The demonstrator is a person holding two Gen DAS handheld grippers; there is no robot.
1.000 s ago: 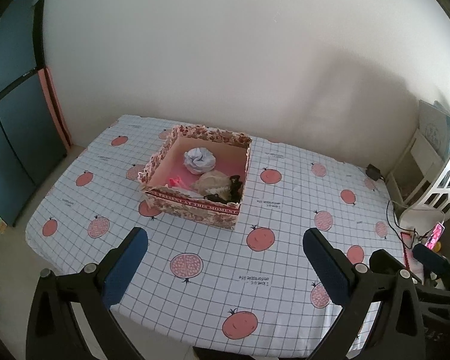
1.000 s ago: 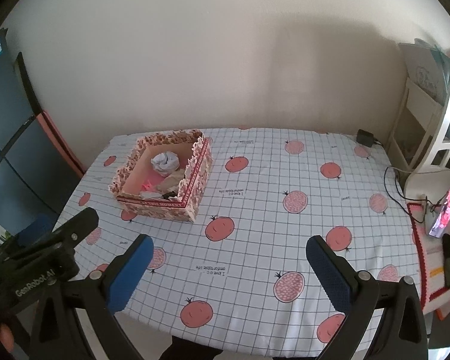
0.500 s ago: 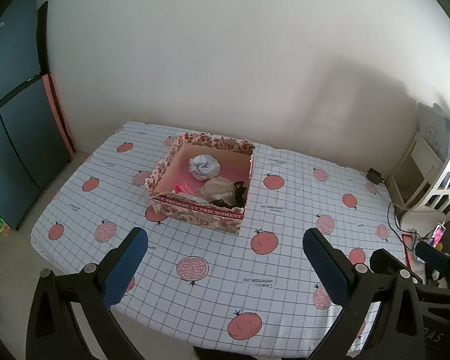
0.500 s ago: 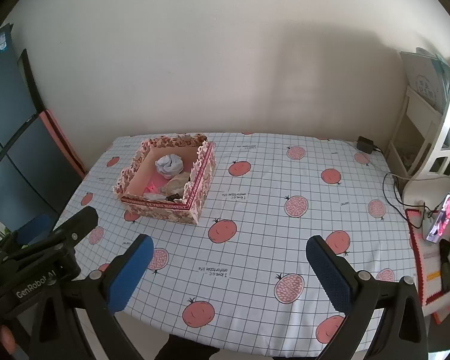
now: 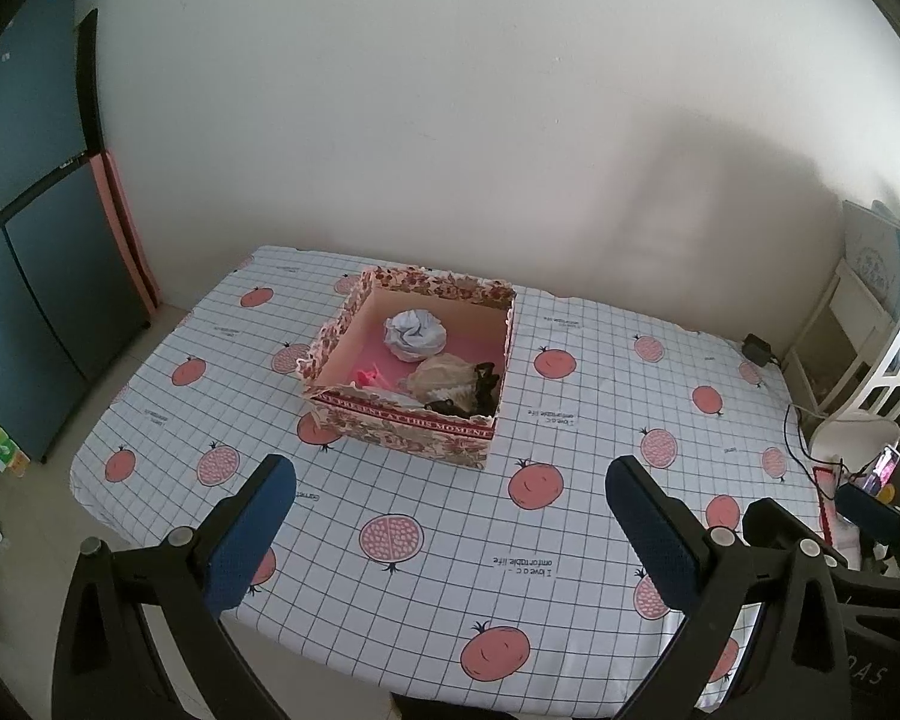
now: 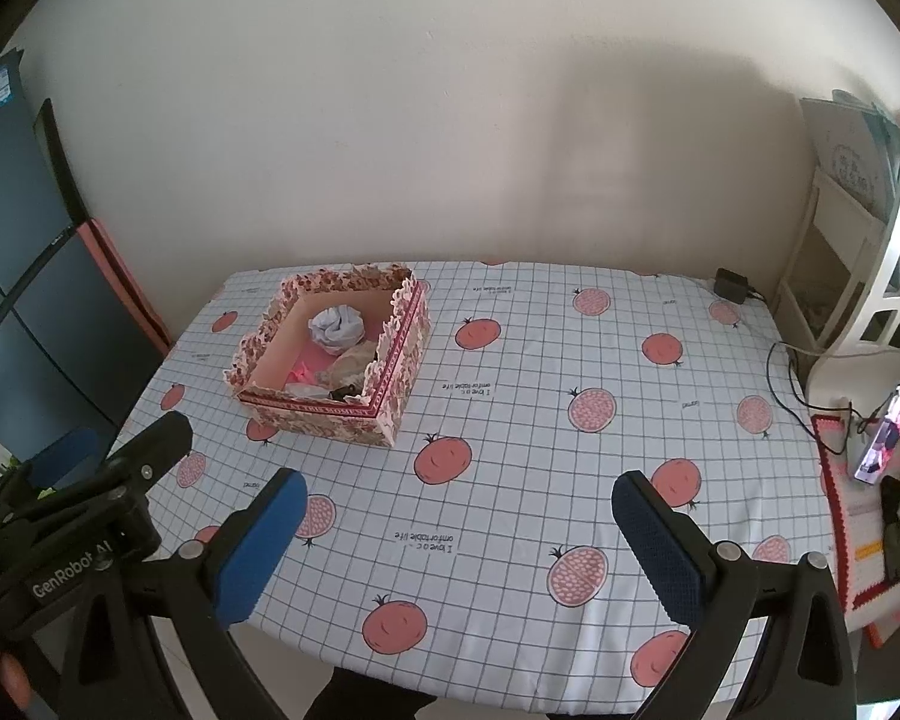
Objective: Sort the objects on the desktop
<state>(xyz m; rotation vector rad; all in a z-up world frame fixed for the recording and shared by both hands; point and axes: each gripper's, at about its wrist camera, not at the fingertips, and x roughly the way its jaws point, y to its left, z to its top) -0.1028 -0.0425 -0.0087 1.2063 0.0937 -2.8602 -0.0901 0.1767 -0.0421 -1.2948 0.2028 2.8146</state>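
A floral cardboard box (image 5: 399, 427) (image 6: 330, 417) stands on the left half of the table. Inside lie a crumpled white ball (image 5: 414, 331) (image 6: 335, 327), a beige bundle (image 5: 444, 379), a small pink item (image 5: 367, 375) and something black (image 5: 485, 385). My left gripper (image 5: 450, 534) hovers open over the table's near edge, well short of the box, with nothing between its blue pads. My right gripper (image 6: 459, 540) is open too, empty, above the near middle of the tablecloth. The left gripper's body (image 6: 78, 516) shows at the right wrist view's lower left.
The table carries a white checked cloth with pomegranate prints (image 5: 600, 420) (image 6: 570, 372). A dark cabinet (image 5: 24, 276) stands at the left. At the right are a white shelf unit (image 6: 882, 276), a phone (image 6: 885, 435), cables and a black charger (image 6: 731, 284). A wall is behind.
Both grippers have pulled back and risen away from the table, so the box and cloth look smaller and farther. Both stay open and empty.
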